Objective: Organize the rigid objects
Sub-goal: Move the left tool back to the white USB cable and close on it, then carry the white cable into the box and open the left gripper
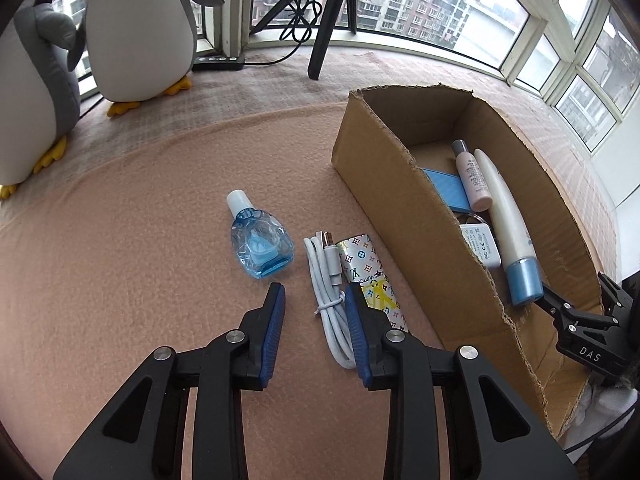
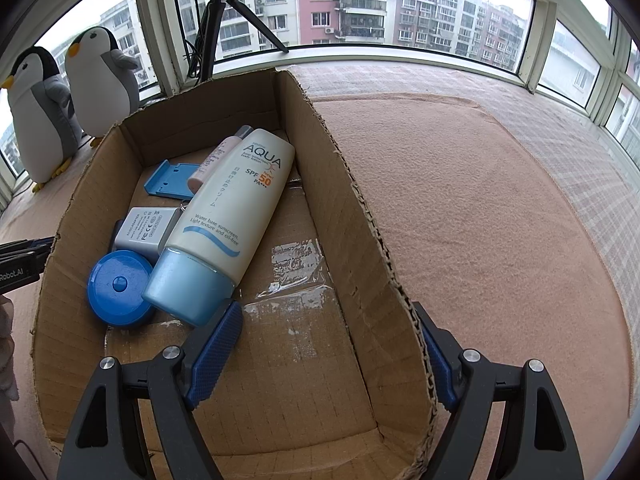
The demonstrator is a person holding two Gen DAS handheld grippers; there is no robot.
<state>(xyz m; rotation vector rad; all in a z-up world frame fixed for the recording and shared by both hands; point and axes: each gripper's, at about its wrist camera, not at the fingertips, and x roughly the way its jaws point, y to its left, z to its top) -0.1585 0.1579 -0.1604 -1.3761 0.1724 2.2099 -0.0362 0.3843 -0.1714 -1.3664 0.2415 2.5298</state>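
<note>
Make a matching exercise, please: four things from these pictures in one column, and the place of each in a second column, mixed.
Things:
1. sunscreen bottle
2. eye-drop bottle
3. white cable
4. penguin toys

Places:
A. by the window, at the far edge of the mat
B. on the mat, ahead of the open left claw
C. inside the cardboard box, ahead of the open right claw
D. on the mat, against the patterned power bank

Pairs: 1-C, 2-B, 3-D, 4-A
</note>
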